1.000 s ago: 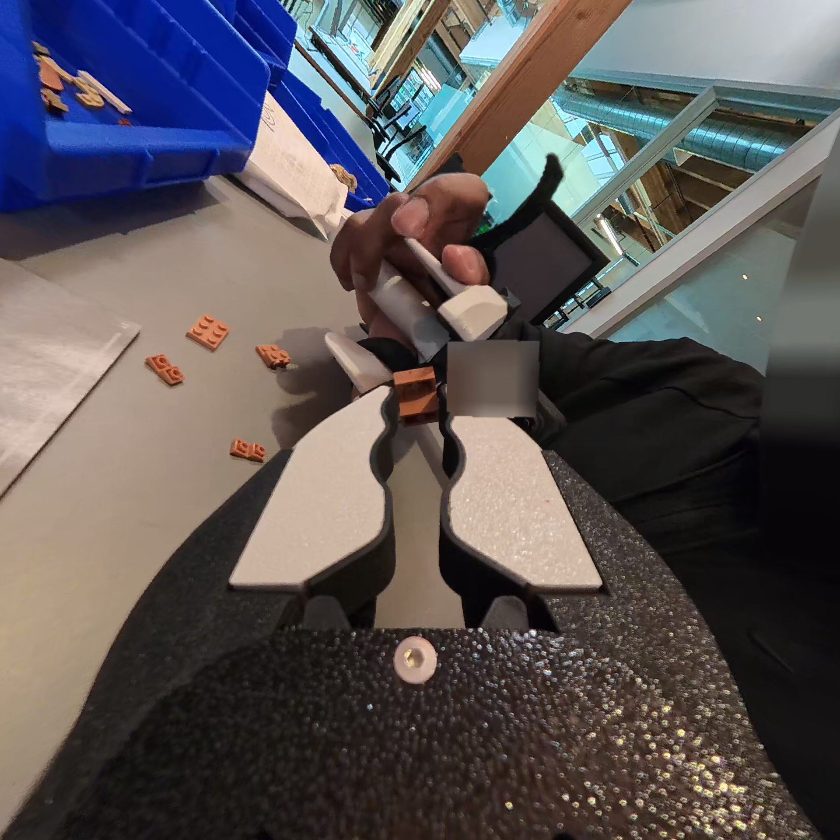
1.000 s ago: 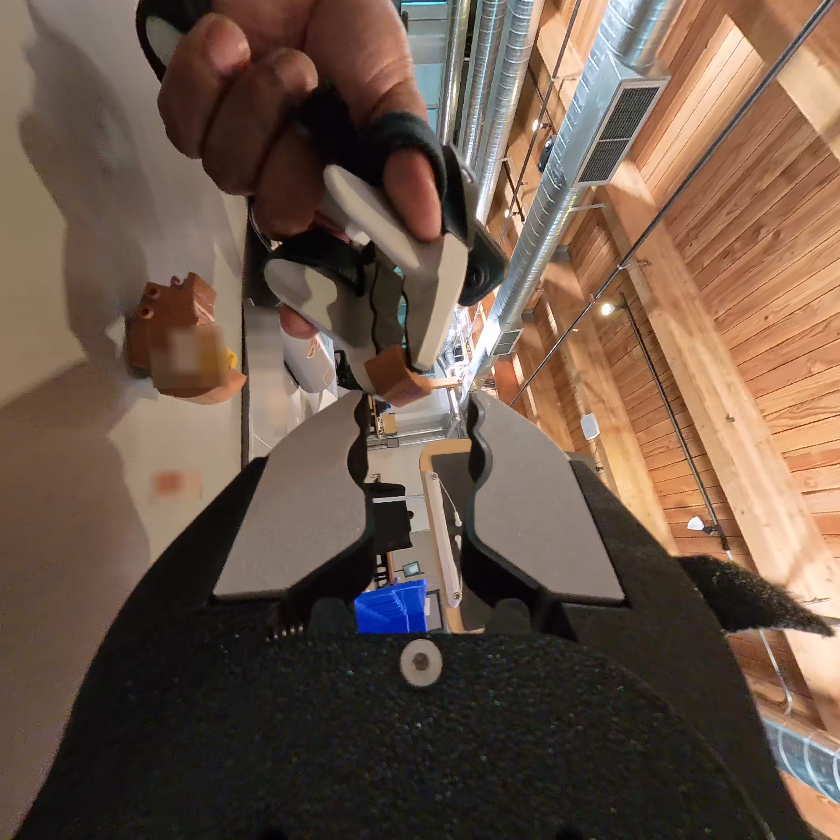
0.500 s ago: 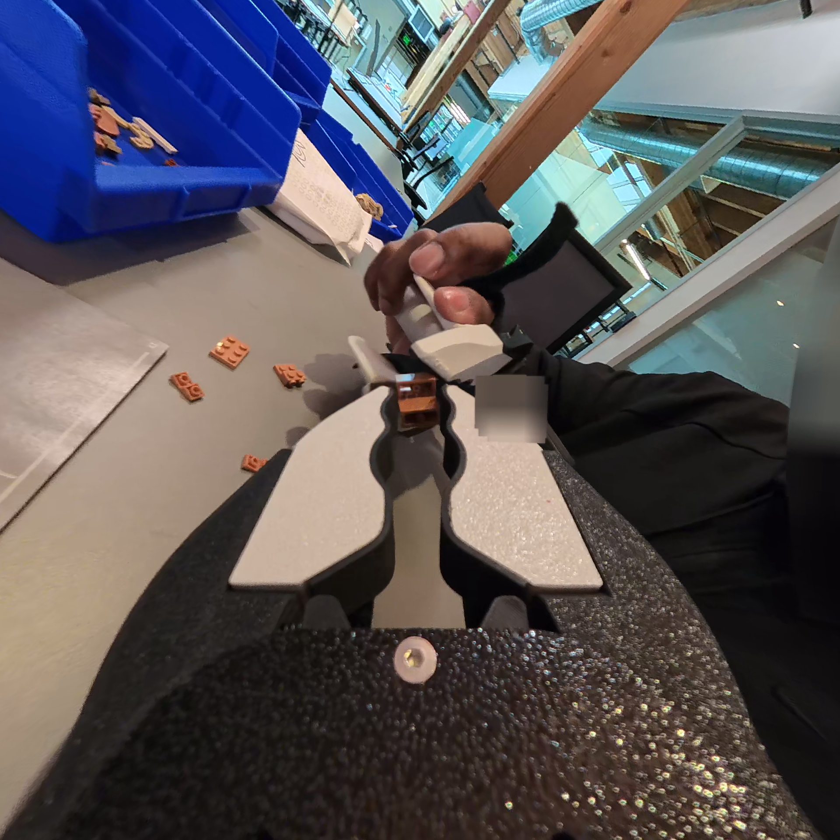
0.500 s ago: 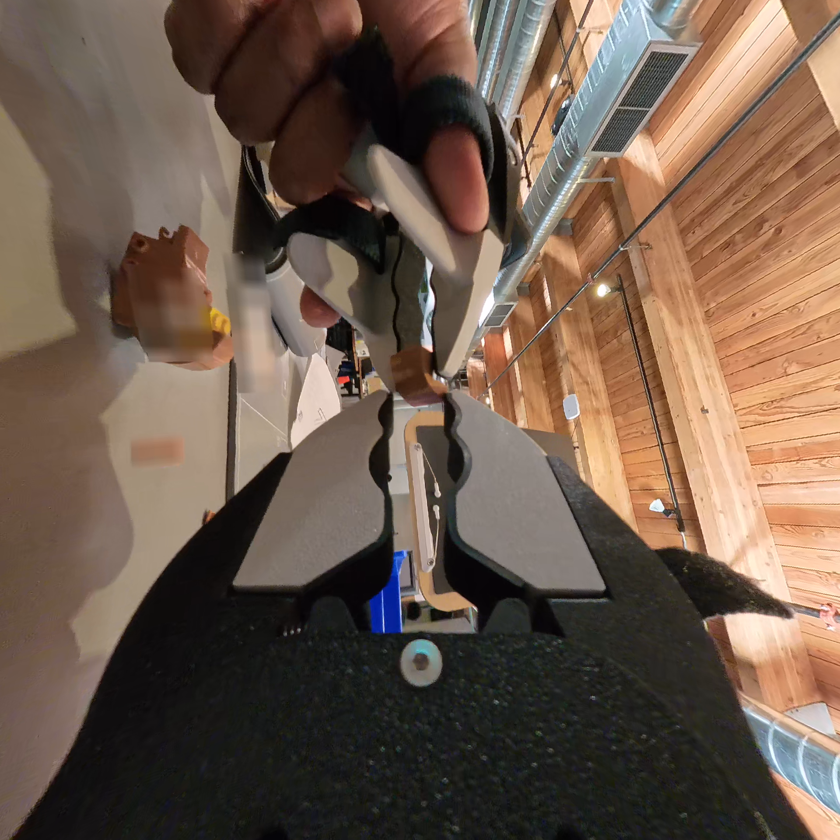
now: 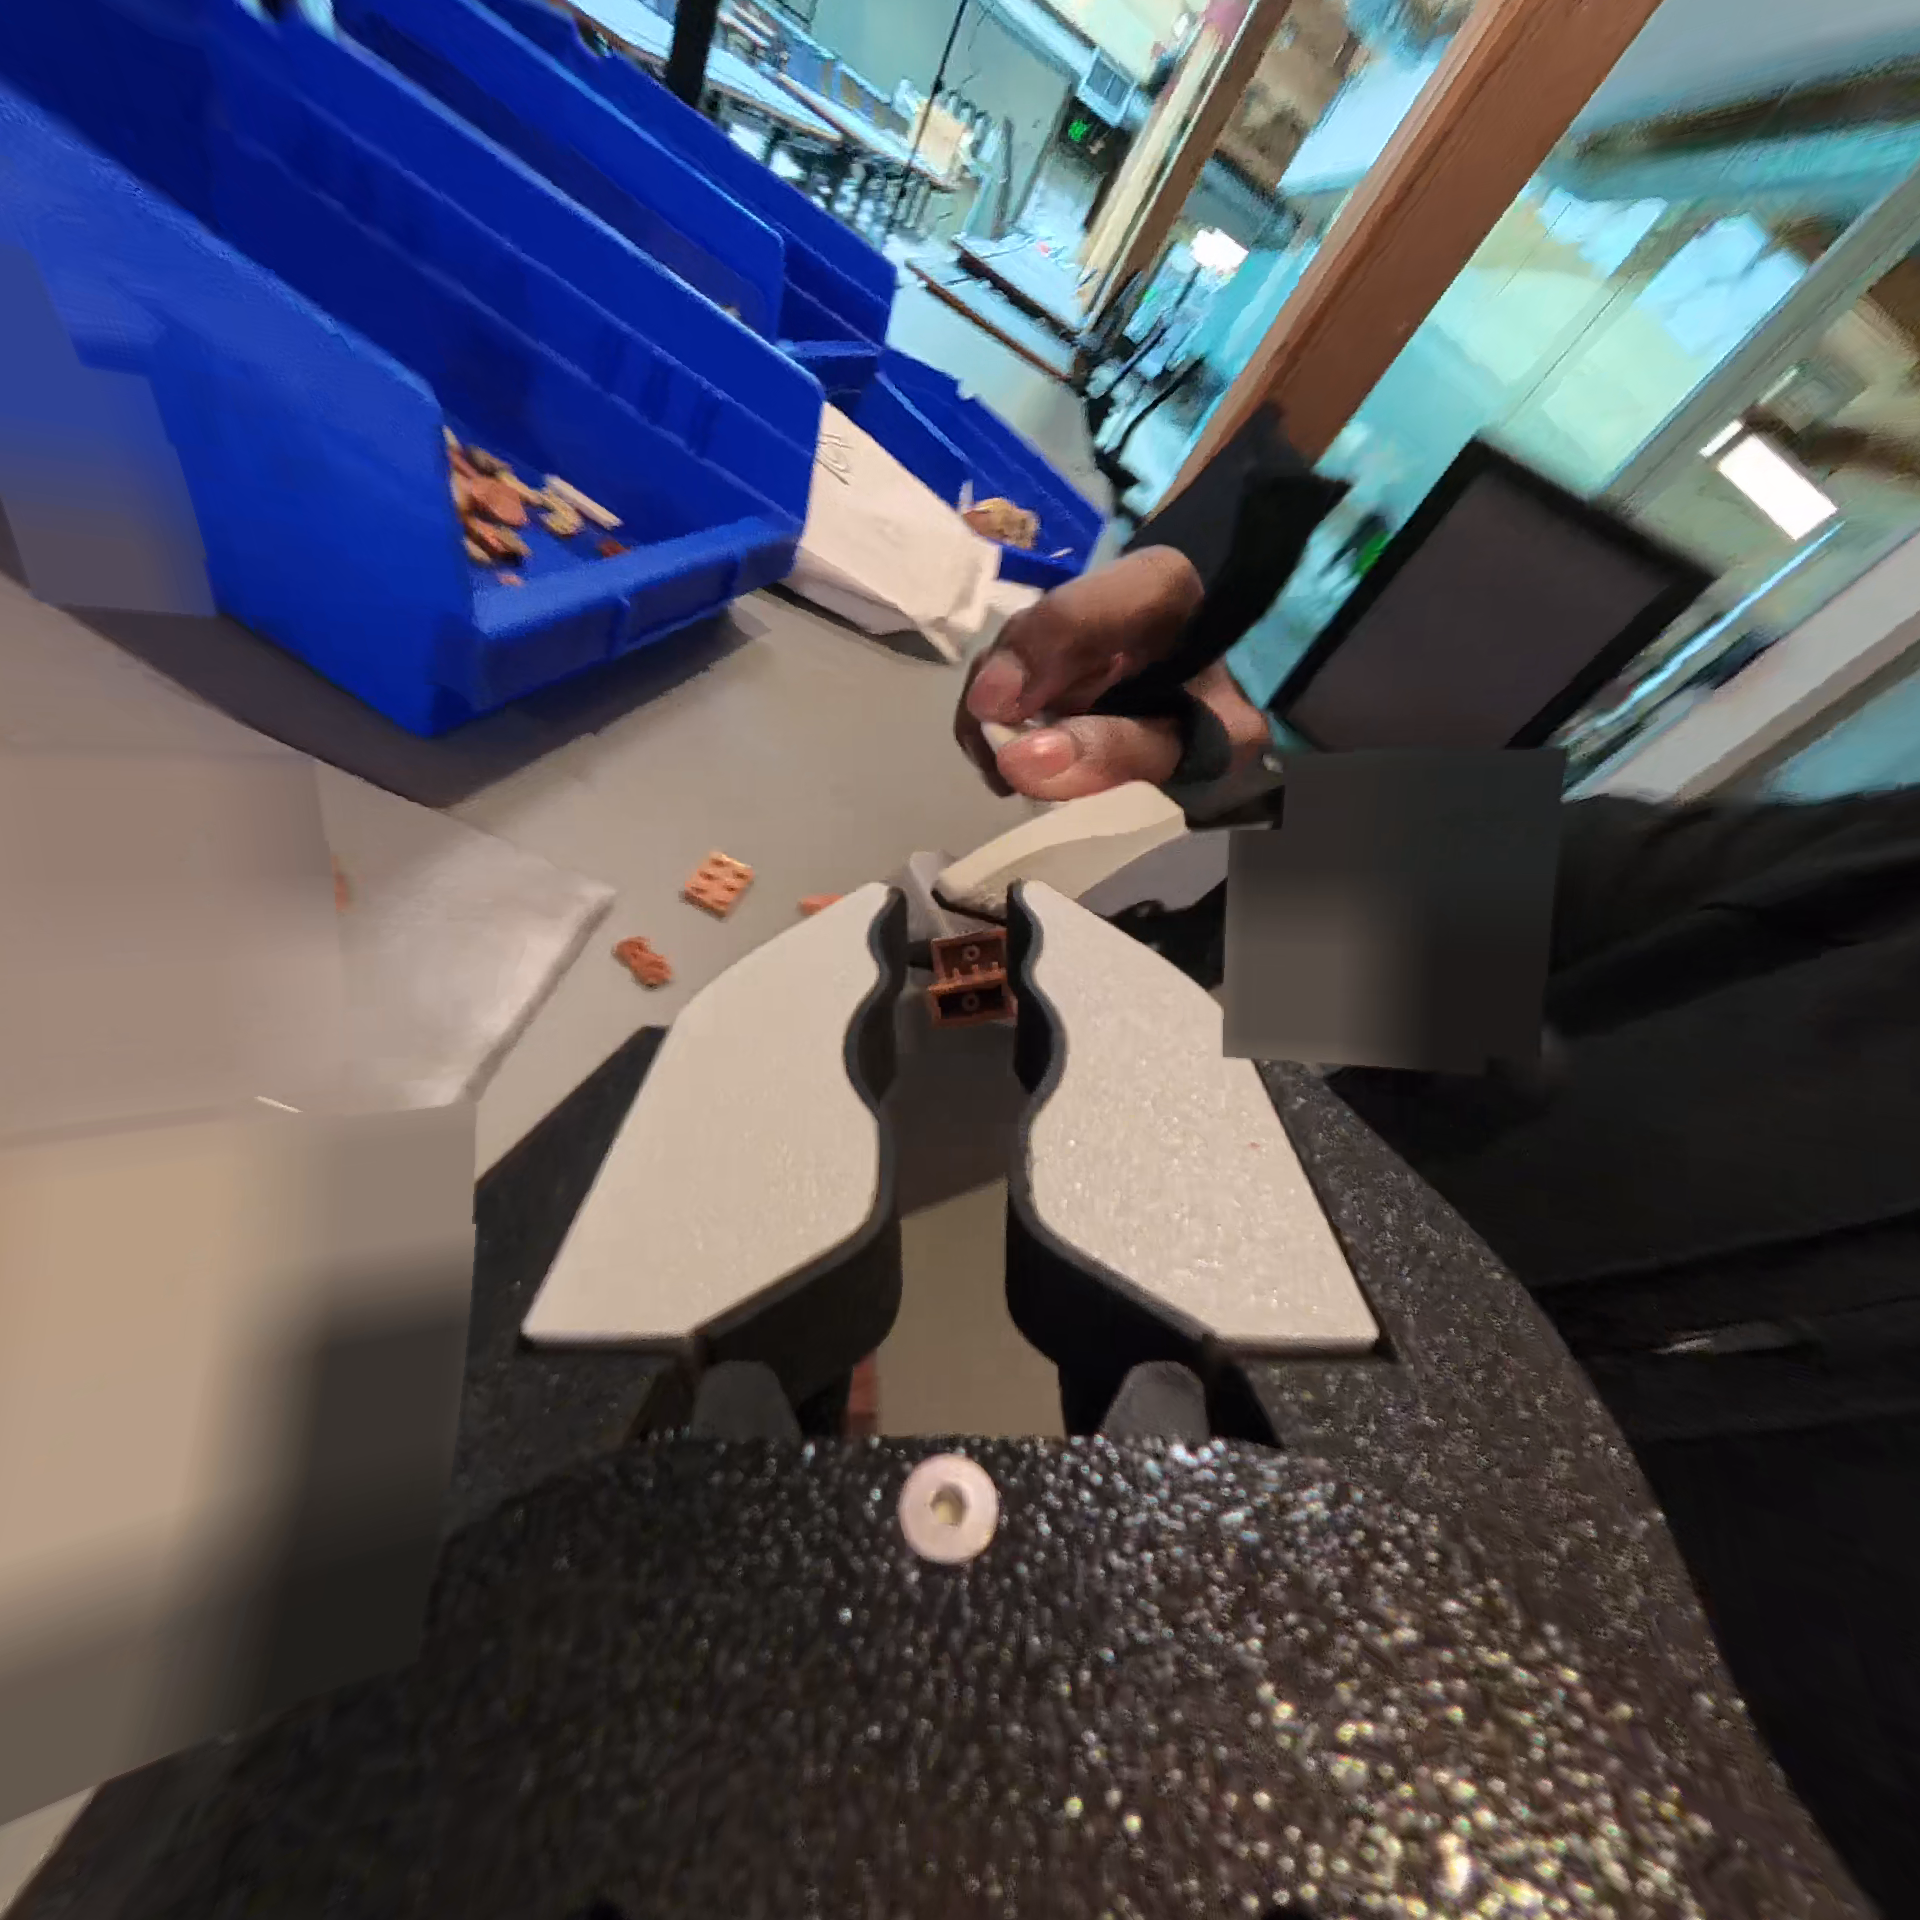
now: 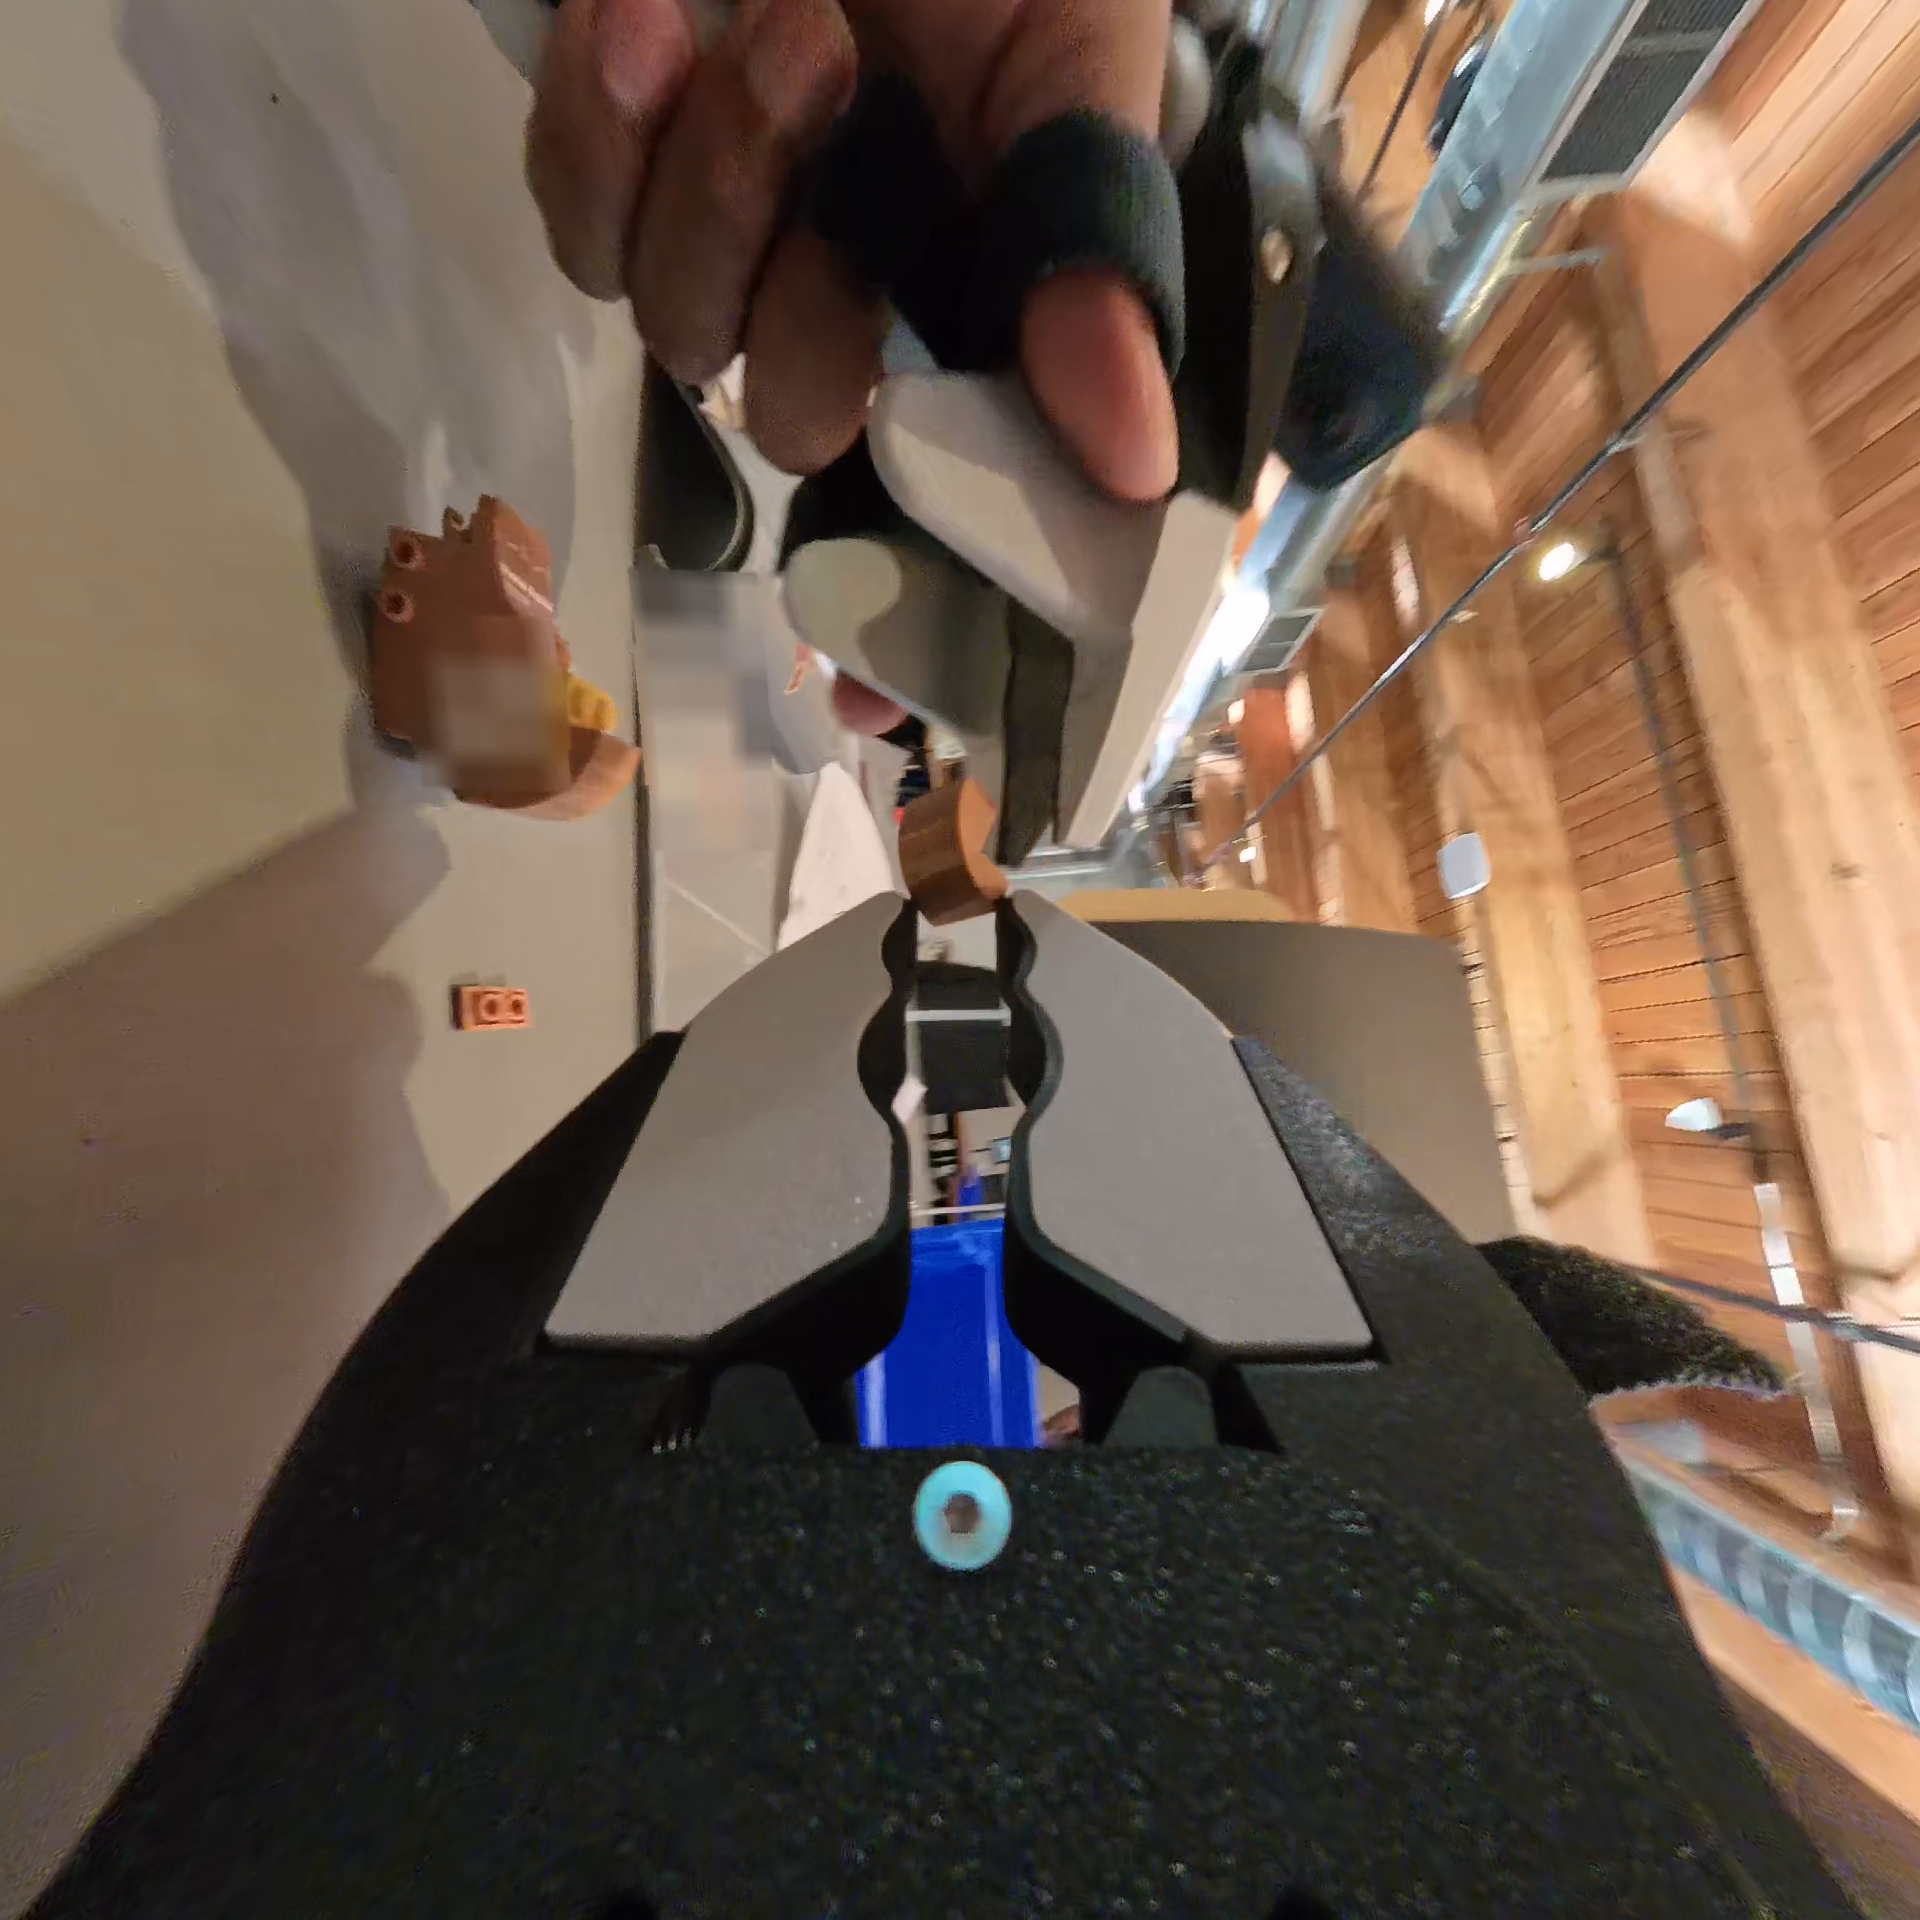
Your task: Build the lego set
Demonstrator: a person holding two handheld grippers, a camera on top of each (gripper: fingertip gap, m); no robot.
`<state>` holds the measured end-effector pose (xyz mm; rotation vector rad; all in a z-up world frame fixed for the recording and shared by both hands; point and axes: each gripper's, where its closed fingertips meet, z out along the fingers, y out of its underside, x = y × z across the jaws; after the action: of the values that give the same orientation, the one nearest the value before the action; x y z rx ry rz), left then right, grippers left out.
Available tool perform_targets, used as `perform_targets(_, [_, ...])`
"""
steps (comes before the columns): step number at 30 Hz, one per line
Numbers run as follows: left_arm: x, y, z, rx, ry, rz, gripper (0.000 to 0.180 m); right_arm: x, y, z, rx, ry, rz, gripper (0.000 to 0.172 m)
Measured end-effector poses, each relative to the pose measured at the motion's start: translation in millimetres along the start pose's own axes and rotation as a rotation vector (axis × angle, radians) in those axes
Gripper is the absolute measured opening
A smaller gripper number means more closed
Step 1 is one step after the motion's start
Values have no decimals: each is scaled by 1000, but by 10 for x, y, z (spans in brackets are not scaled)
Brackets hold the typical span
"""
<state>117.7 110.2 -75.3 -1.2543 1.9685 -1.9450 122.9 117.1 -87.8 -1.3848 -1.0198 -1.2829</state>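
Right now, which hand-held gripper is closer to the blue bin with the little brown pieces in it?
The left hand-held gripper. The blue bin sits on the table ahead of it, to its left. The right hand-held gripper reaches in from the far side, away from the bin.

Brown bricks (image 5: pixel 970 977) are seen between grey fingers (image 5: pixel 748 1122); orange plates (image 5: pixel 717 883) are scattered on a grey table (image 5: pixel 623 790) beside blue bins (image 5: pixel 416 436).

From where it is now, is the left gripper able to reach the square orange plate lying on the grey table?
Probably yes. The square orange plate lies bare on the grey table, just left of the left gripper, with nothing between them. But a brown brick piece already sits between its fingers.
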Motion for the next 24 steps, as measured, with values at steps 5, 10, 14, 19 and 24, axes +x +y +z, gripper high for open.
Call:
perform_targets(5, [-47,-6,-143,-150,-323,853,24,-163,80,25,-46,-199,315,14])
perform_targets(10, [0,150,-124,-273,-446,1383,25,-288,67,8,-46,-347,521,14])
perform_targets(14, [37,191,-71,-318,-468,1561,26,-320,12,-6,-39,-394,563,14])
perform_targets(19, [44,294,-32,-390,-447,1651,30,-295,-76,-23,-19,-421,619,13])
perform_targets(24, [-37,340,-3,-465,-488,1722,26,-299,-127,-35,-6,-437,640,13])
